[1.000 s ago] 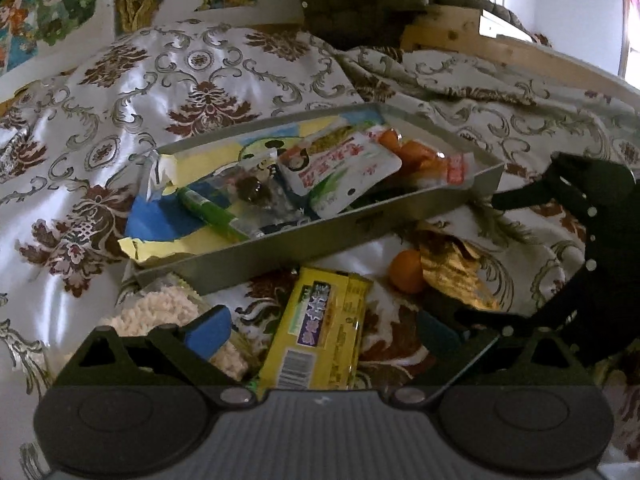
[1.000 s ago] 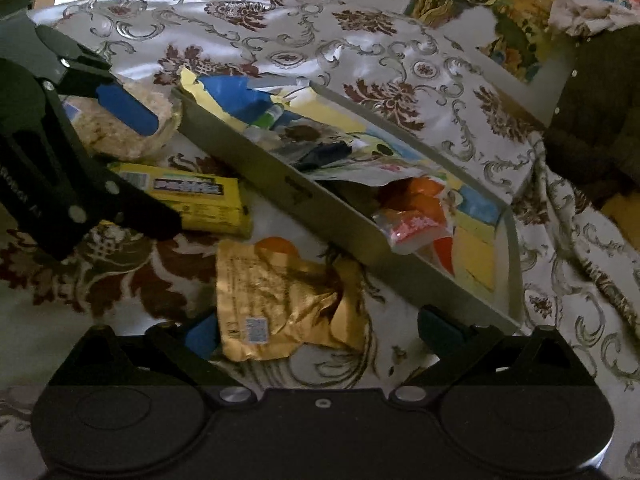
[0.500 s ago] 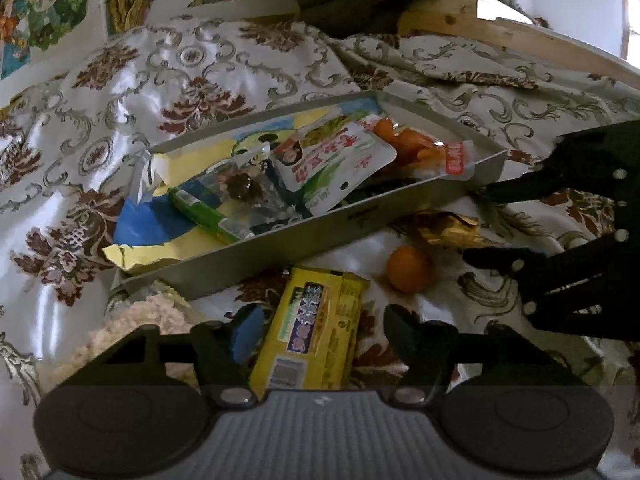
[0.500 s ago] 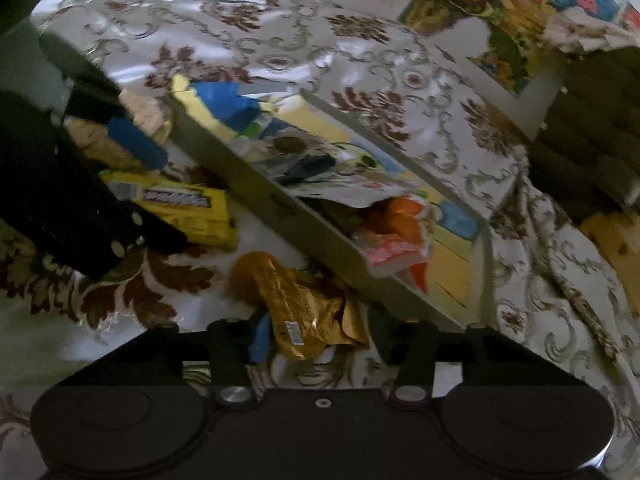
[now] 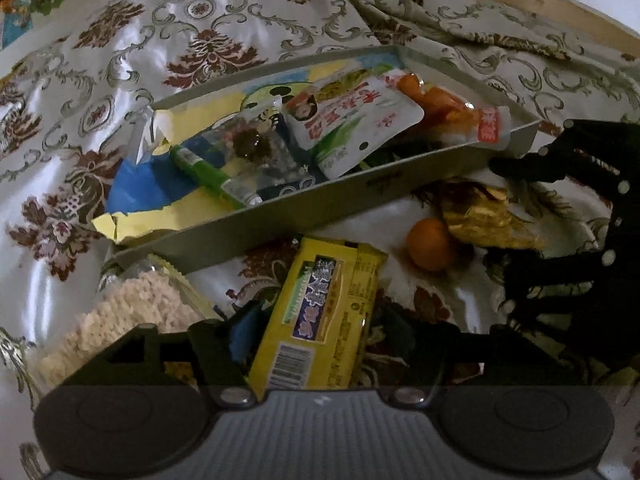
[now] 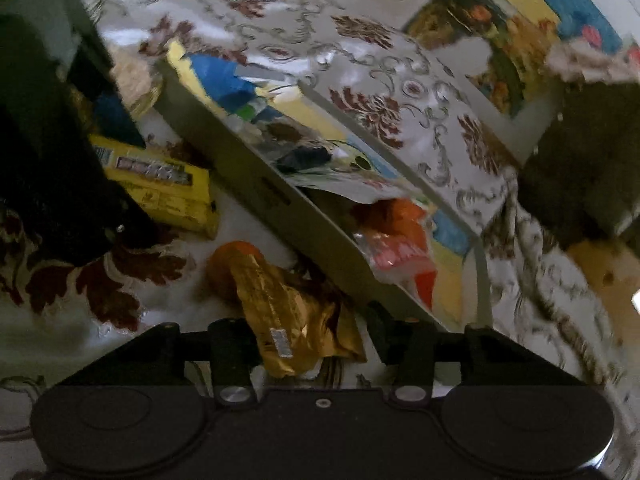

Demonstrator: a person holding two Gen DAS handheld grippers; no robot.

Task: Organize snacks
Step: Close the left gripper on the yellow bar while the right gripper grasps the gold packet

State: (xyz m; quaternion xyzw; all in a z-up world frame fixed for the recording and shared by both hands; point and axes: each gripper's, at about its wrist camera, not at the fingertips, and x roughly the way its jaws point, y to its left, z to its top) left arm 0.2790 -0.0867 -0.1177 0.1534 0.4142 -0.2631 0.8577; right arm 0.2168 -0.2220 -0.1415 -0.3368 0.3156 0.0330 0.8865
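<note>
Beside the grey tray [image 5: 320, 204], left fingers [image 5: 240, 332] pinching glossy yellow packet [image 5: 320, 316], right fingers [image 6: 232, 344] seemingly clamping crinkled gold wrapper [image 6: 288, 316].

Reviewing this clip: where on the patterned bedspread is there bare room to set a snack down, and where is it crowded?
Bare patterned bedspread lies beyond the grey tray's far rim, and left of it. Inside the tray, the blue-and-yellow liner shows free at its left end. Crowded: the strip before the tray, holding the yellow wrapped bar, small orange fruit, gold foil packet and both claws.

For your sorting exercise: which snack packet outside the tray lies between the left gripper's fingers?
The yellow bar packet, lengthwise inside the left gripper. The gold foil packet sits at the right gripper instead.
</note>
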